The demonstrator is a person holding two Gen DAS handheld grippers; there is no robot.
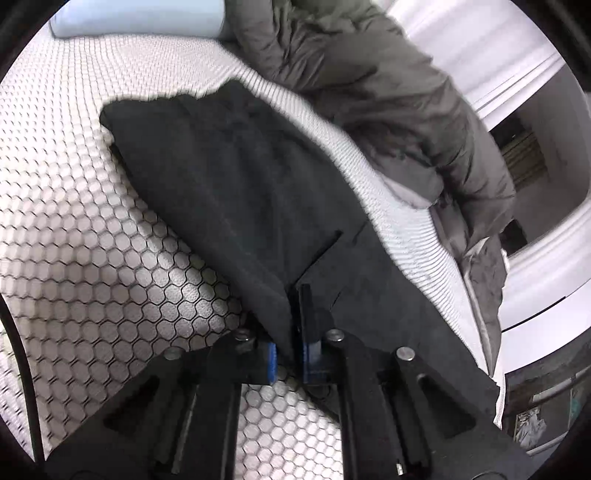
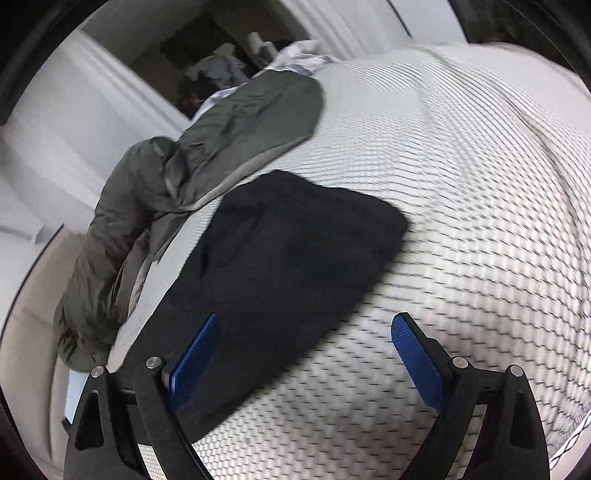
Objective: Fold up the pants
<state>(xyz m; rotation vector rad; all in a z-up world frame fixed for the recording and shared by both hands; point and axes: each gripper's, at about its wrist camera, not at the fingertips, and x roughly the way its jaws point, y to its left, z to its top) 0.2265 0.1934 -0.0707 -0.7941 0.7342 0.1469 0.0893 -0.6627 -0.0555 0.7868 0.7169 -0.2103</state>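
The black pants [image 1: 240, 192] lie folded in a thick bundle on the white honeycomb-patterned bedcover [image 1: 74, 221]. My left gripper [image 1: 295, 332] is shut on the near edge of the pants, with cloth pinched between its blue pads. In the right wrist view the pants [image 2: 288, 258] lie in front of my right gripper [image 2: 304, 332]. It is open and empty. Its left blue pad [image 2: 195, 354] is over the near end of the pants, and its right pad [image 2: 417, 358] is over bare bedcover [image 2: 461, 184].
A crumpled olive-grey quilt [image 1: 388, 92] lies along the bed's edge just beyond the pants; it also shows in the right wrist view [image 2: 207, 155]. A pale blue pillow [image 1: 140, 18] sits at the far end. White furniture [image 1: 546, 258] stands beside the bed.
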